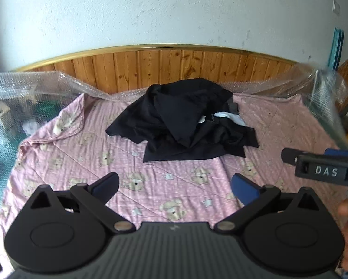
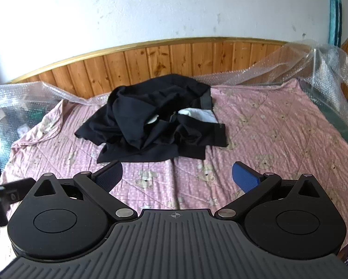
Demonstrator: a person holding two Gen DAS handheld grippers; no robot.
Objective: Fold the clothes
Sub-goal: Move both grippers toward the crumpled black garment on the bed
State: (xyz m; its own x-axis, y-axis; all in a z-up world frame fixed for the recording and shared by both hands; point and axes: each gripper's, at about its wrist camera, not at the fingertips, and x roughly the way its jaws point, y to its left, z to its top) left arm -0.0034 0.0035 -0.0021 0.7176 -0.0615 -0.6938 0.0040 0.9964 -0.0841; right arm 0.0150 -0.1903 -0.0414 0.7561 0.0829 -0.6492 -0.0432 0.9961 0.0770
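Pink quilt bears a crumpled black garment; left gripper and right gripper hover nearby, fingers spread, empty. Garment needs spreading flat.

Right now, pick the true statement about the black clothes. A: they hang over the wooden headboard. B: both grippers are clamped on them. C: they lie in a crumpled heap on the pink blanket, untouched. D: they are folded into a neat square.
C: the black clothes lie bunched on the pink blanket, while the left gripper and right gripper are open short of them.
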